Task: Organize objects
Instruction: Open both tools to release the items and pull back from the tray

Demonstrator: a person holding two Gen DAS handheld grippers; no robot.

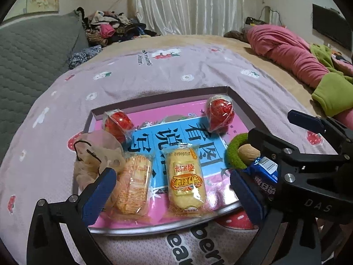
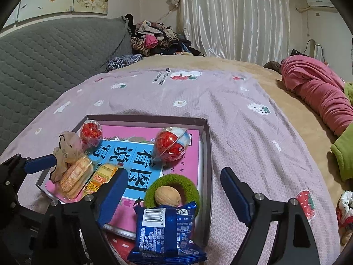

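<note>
A shallow grey box (image 1: 247,106) (image 2: 206,137) with a pink and blue book inside lies on the bed. In it are two red wrapped balls (image 1: 219,112) (image 1: 118,122) (image 2: 171,144) (image 2: 91,133), two yellow cracker packs (image 1: 186,178) (image 1: 133,183) (image 2: 76,177), a crumpled thin bag (image 1: 94,152) (image 2: 66,150), a green ring (image 1: 235,152) (image 2: 172,182) with a walnut (image 2: 167,195) in it, and a blue snack pack (image 2: 166,231) (image 1: 263,169). My left gripper (image 1: 174,187) is open over the cracker packs. My right gripper (image 2: 174,192) is open above the blue pack and walnut.
The box sits on a lilac strawberry-print sheet (image 1: 176,70) (image 2: 242,121). A grey quilted headboard (image 1: 28,50) is at the left. Pink and green clothes (image 1: 297,55) (image 2: 320,92) lie at the right. A pile of clothes (image 1: 110,26) is at the far side.
</note>
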